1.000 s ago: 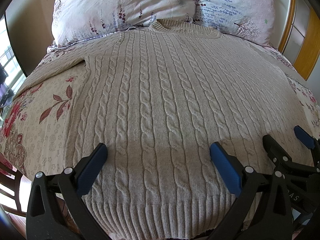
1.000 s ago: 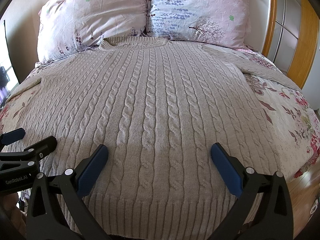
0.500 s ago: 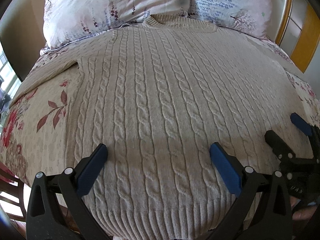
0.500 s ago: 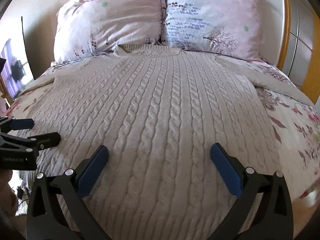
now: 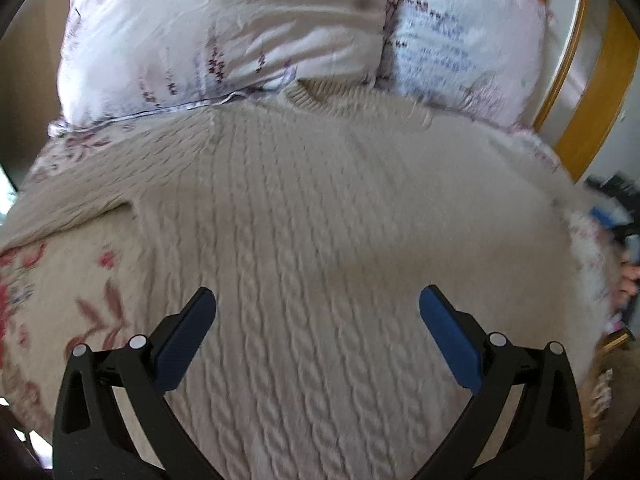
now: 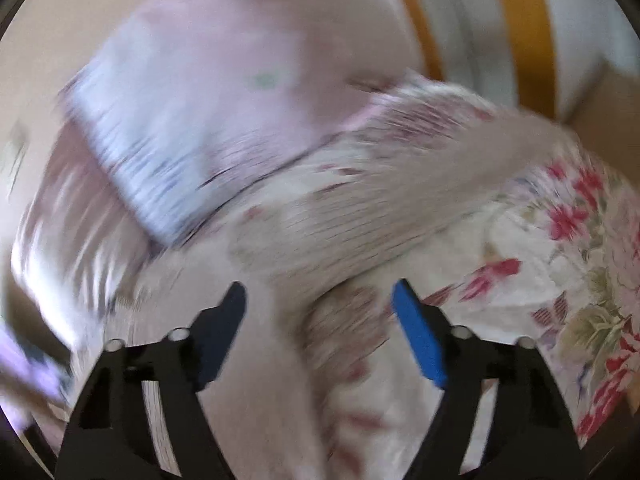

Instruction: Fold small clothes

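Right tool [image 6: 318, 332], swung from sweater [image 5: 320, 240] toward its sleeve [image 6: 400, 208], closing, empty; left tool [image 5: 318, 340] apart.

Sweater [image 5: 320, 216] on bed [image 5: 60, 300], pillows [image 5: 224, 40] behind.

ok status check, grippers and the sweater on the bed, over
Left gripper open above the sweater, holding nothing. Right gripper closing, nothing pinched; view blurred. Sweater flat, unfolded, collar at the pillows. Nothing in the way.
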A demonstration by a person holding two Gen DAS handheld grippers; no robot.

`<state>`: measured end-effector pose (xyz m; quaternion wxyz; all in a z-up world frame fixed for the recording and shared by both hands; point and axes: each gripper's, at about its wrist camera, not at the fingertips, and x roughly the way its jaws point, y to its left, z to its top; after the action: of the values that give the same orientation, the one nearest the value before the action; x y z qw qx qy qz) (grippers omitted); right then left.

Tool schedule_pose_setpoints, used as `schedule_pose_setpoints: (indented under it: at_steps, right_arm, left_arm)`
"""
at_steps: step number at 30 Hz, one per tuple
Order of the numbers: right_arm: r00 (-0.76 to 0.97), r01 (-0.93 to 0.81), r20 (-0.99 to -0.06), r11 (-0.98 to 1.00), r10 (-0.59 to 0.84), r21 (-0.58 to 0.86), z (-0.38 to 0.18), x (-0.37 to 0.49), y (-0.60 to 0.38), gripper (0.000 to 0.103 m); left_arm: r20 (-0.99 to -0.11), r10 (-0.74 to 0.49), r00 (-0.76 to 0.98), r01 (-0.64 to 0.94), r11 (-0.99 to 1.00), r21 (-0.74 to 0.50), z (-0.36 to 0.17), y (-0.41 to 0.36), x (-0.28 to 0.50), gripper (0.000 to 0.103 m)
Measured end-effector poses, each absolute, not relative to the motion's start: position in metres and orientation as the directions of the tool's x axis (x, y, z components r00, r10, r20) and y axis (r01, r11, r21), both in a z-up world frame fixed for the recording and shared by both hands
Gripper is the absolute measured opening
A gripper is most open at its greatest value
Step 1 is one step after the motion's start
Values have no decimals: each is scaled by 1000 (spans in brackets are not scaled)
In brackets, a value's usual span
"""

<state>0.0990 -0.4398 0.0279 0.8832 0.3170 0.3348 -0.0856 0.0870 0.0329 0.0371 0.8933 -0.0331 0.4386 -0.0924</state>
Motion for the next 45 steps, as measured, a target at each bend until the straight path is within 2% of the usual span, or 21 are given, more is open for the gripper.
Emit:
schedule_pose_setpoints:
  at_steps: [2,8,12,14,18,19,20,23,26,30,33,35,38,43,45]
  right_arm:
    - [735,437,-674,707,75,555,11,110,-468,57]
    - [692,560,-716,559,90,612,-27,127,-511,51]
    - [712,568,-698,526,71,633,-31,132,-520,48]
    - [715,582,-697,507,53,635,-34,135,-526,39]
    - [720,605,-694,479,12,636,-36,130,-538,34]
    - [722,610,-692,474,-2,635,-37,129,-540,31]
    - [722,614,-692,474,-15,631,-38,128,-541,23]
    - [709,624,-703,507,-48,595,-38,129,-542,13]
    - [723,601,-684,572,-91,559,-23,131,-533,11]
    - [786,495,-606,716,-125,493,19,133,-497,11]
    - [844,331,-535,810,-25,484,46,139,-448,11]
    - [851,187,-516,863,97,469,53,145,-399,11]
    - [780,15,-565,895,268,445,36,156,-331,11]
    - [637,-38,-686,903,352,429,-13,171,-276,12]
    - [629,-17,-686,889,365,457,-15,173,-280,27]
  left_arm:
    - [-767,-222,603,145,975,-168,41,36,96,101]
    - [-749,-202,630,131,979,-154,53,45,124,101]
    - [-771,-202,604,112,979,-168,49,47,143,101]
    - [-781,-211,588,111,977,-180,45,48,148,101]
    - [-786,-222,577,104,975,-199,36,49,158,101]
    - [-788,-228,572,103,973,-207,34,50,160,101]
    - [-789,-236,567,102,971,-217,32,51,162,101]
    - [-791,-285,541,107,956,-272,26,54,168,101]
    - [-783,-309,540,103,947,-303,24,56,171,101]
    - [-744,-326,583,110,939,-325,26,59,172,101]
    - [-718,-354,600,129,928,-350,26,59,173,101]
    - [-693,-389,607,154,913,-377,25,59,174,101]
    - [-666,-417,618,177,900,-399,23,57,174,101]
    - [-649,-452,612,214,885,-415,19,53,176,101]
    - [-645,-464,607,224,879,-422,18,52,176,101]
